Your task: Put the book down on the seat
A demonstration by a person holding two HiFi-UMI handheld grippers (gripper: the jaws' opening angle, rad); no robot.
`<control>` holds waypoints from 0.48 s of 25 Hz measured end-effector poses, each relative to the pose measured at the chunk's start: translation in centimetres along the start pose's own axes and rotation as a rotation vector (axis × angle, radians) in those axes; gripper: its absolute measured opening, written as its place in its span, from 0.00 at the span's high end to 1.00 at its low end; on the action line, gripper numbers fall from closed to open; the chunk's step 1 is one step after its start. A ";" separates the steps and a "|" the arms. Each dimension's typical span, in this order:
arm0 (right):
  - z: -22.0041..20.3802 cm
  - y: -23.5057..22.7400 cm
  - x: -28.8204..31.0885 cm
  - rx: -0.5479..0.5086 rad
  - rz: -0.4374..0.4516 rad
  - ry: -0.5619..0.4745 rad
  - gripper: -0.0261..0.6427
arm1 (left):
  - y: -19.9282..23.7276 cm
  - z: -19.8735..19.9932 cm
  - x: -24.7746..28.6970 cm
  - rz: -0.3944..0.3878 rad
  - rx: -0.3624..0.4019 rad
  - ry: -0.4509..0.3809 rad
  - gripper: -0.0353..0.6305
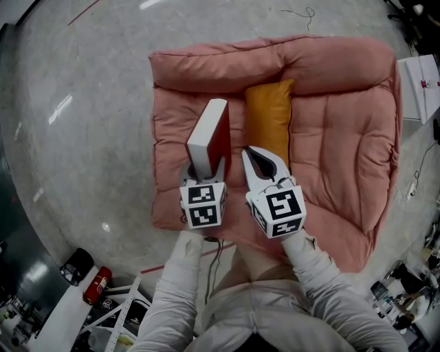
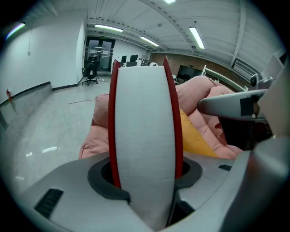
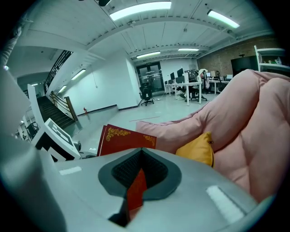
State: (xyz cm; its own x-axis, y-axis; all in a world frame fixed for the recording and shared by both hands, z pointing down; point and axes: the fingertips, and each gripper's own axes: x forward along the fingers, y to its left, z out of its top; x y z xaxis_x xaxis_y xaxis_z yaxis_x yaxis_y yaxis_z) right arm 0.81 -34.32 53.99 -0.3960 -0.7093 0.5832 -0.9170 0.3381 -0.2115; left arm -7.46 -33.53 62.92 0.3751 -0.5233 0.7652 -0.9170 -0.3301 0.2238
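light: bright, even, from ceiling strip lights point(image 3: 140, 10) | glare: pale streaks on polished floor point(image 1: 60, 108) | shadows: soft | edges: fisheye bend, dark vignette in gripper views | focus: book point(image 2: 145, 136) near lens, seemingly soft

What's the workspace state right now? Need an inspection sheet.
Surface: pink seat cushion lying on the grey floor.
Job's things: red book upright over the seat's left part, not laid down; contact with the seat cannot be told.
Clutter: yellow pillow on the seat, beside the book.
Grippers: left gripper clamped on the book's lower end. right gripper has its jaws together beside the book; a red sliver shows in the gap, unclear what.
Cables: thin wire on the floor beyond the seat; cord at the right.
Surroundings: white box right of the seat; open office behind.
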 end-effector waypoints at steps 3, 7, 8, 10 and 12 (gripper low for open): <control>-0.4 -0.6 0.7 0.009 -0.005 0.009 0.96 | 0.2 -0.8 1.5 -0.009 -0.008 0.033 0.58; -1.0 -1.2 1.2 0.018 -0.011 0.020 0.96 | 0.3 -1.8 3.0 -0.015 -0.021 0.076 0.58; -1.1 -1.3 1.3 0.020 -0.013 0.023 0.96 | 0.3 -2.0 3.3 -0.018 -0.023 0.087 0.58; -1.3 -1.6 1.5 0.024 -0.016 0.027 0.96 | 0.3 -2.8 4.1 -0.023 -0.022 0.115 0.58; -1.4 -1.8 1.7 0.028 -0.019 0.029 0.96 | 0.2 -3.2 4.9 -0.028 -0.011 0.129 0.58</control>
State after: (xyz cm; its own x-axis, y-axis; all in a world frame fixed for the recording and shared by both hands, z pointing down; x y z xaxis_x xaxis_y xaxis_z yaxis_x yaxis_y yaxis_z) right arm 1.87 -35.23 56.49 -0.3772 -0.6968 0.6101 -0.9255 0.3071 -0.2215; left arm -6.25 -33.66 68.64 0.3804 -0.4084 0.8298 -0.9083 -0.3339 0.2520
